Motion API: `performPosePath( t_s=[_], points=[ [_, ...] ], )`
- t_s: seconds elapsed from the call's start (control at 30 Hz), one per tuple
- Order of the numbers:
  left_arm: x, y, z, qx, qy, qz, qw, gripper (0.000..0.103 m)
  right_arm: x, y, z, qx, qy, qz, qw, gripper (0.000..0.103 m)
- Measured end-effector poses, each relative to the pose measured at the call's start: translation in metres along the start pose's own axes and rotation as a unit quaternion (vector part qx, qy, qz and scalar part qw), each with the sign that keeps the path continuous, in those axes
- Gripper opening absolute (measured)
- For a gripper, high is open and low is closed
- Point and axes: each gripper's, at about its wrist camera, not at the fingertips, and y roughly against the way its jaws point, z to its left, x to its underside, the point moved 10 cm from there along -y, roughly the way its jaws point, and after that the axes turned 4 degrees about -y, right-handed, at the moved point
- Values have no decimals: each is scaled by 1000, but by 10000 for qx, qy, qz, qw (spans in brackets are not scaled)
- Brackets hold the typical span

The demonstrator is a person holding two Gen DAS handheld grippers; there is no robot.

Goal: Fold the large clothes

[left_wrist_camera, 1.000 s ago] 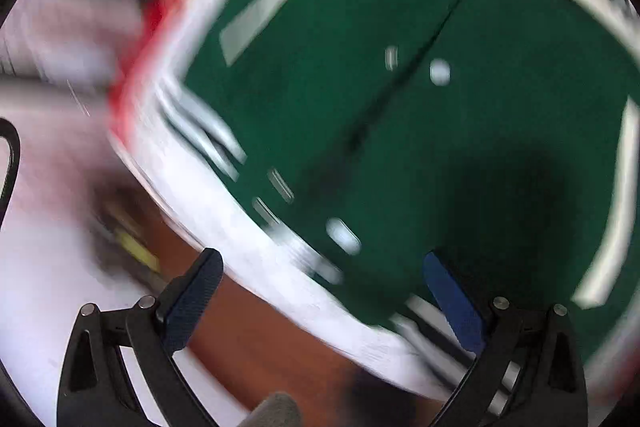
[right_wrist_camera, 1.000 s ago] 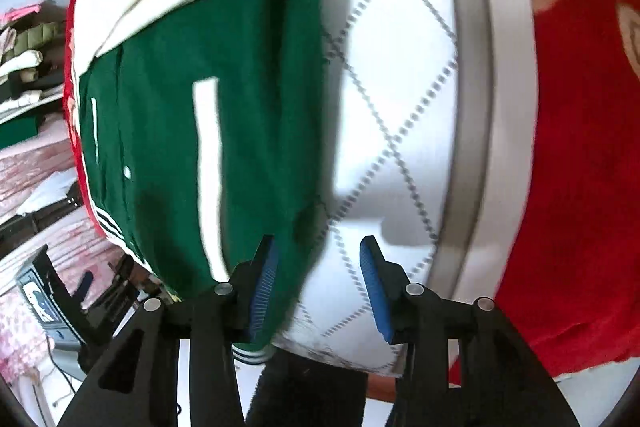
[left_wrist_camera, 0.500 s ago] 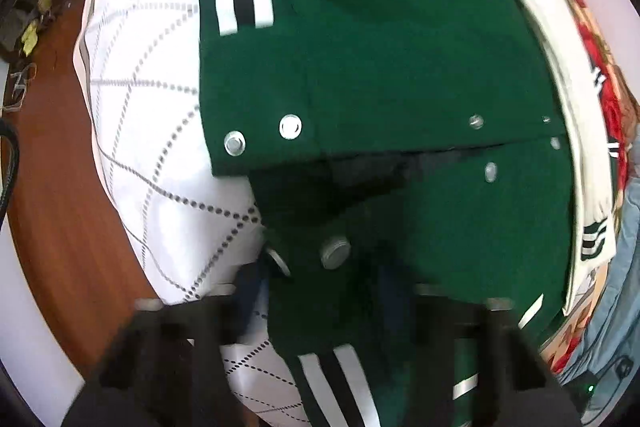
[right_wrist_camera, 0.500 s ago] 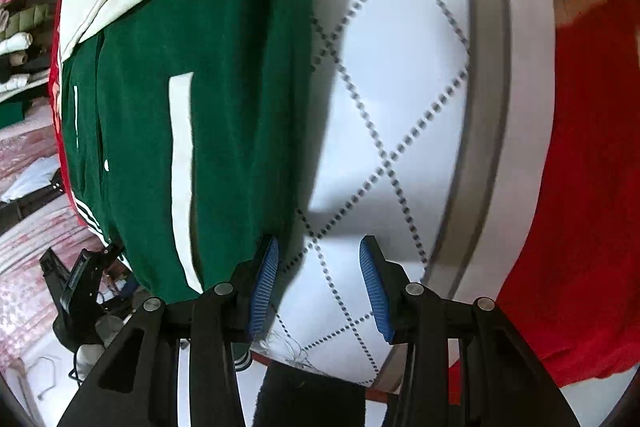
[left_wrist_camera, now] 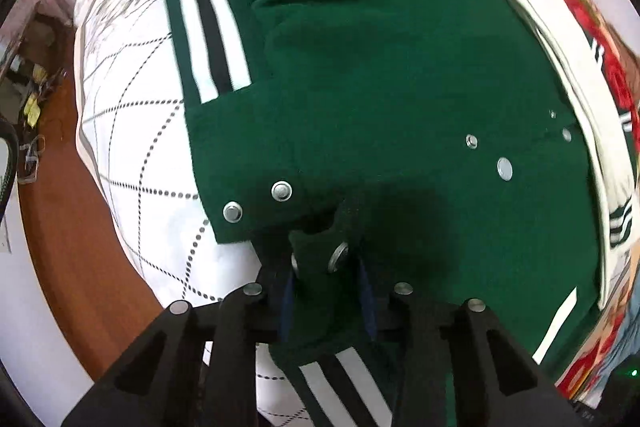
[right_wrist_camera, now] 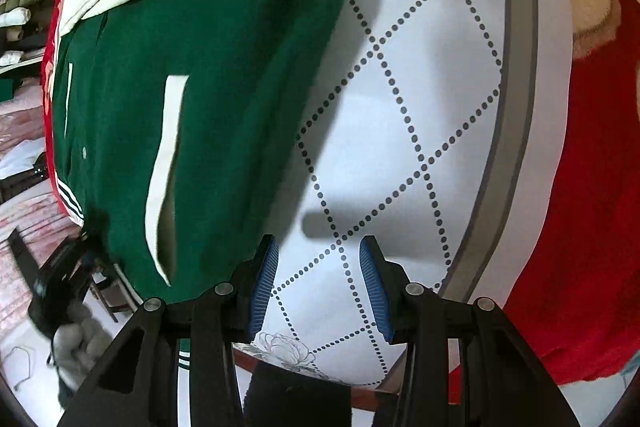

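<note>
A dark green varsity jacket with cream sleeves, striped ribbing and metal snaps lies spread on a white quilt with dotted diamonds. My left gripper is at the jacket's front edge near the hem. Its jaws are closing, and a bunched fold of green fabric with a snap is pressed between the blue pads. In the right wrist view the jacket fills the left half. My right gripper hovers open over the bare quilt just beside the jacket's side edge, with nothing between its fingers.
A red blanket lies beyond the quilt's grey border. Brown wood shows past the quilt's edge on the left, with small clutter farther out. Folded clothes sit stacked in the far background.
The left gripper swung in from a blurred view above the jacket, settled at its front edge and closed from wide open onto the fabric. The right gripper slid sideways off the jacket's edge over the quilt.
</note>
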Motion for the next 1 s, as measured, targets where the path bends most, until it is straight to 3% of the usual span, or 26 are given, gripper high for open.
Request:
performPosePath(
  t_s=[0.1,0.13,0.17,0.2,0.23,0.33,0.37,0.43,0.47,0.53,0.63,0.67,0.73,0.83,0.9,0.97,1.0],
  points=[
    [-9,15,-3,-355,-478,-105,9982,40,3,-3,10,-24,13,-64,10000,45],
    [-9,21,-4,-497,-643,-189,9965,58,3,-1,9,-55,22,-78,10000,45],
    [-10,29,-7,-679,-870,-308,9934,73,4,2,9,-93,46,-136,9999,56],
    [-13,36,-9,-788,-1052,-411,9905,96,3,7,4,-95,77,-188,9997,66],
    [-14,44,-15,-910,-1309,-558,9856,99,3,9,3,-104,107,-230,9996,82],
    [0,59,-37,-1229,-1935,-800,9701,99,-1,13,-10,-75,171,-253,9995,86],
    [9,58,-50,-1400,-2201,-891,9612,99,-1,18,-15,-9,180,-304,9994,86],
    [23,65,-79,-1703,-2896,-1150,9348,99,-1,28,-26,100,194,-411,9989,86],
    [46,67,-87,-1885,-3124,-1211,9231,99,-1,34,-32,178,214,-464,9985,86],
    [73,65,-115,-2290,-3836,-1381,8840,99,-3,44,-47,345,232,-565,9975,86],
    [131,61,-141,-2486,-4553,-1461,8423,99,-3,60,-71,597,207,-700,9955,86],
    [140,62,-149,-2517,-4689,-1485,8335,99,-3,63,-77,641,159,-723,9952,86],
    [163,53,-164,-2642,-5071,-1528,8060,99,-4,66,-90,696,62,-729,9949,86],
    [175,37,-169,-2906,-5287,-1540,7825,99,-4,69,-114,745,-182,-721,9944,86],
    [166,13,-162,-3339,-5307,-1456,7653,99,-4,69,-127,731,-331,-700,9943,86],
    [160,2,-157,-3585,-5192,-1303,7648,101,-5,69,-137,705,-471,-678,9941,86],
    [147,-5,-150,-3664,-5044,-1274,7714,101,-6,69,-141,700,-504,-688,9939,86]
  ],
)
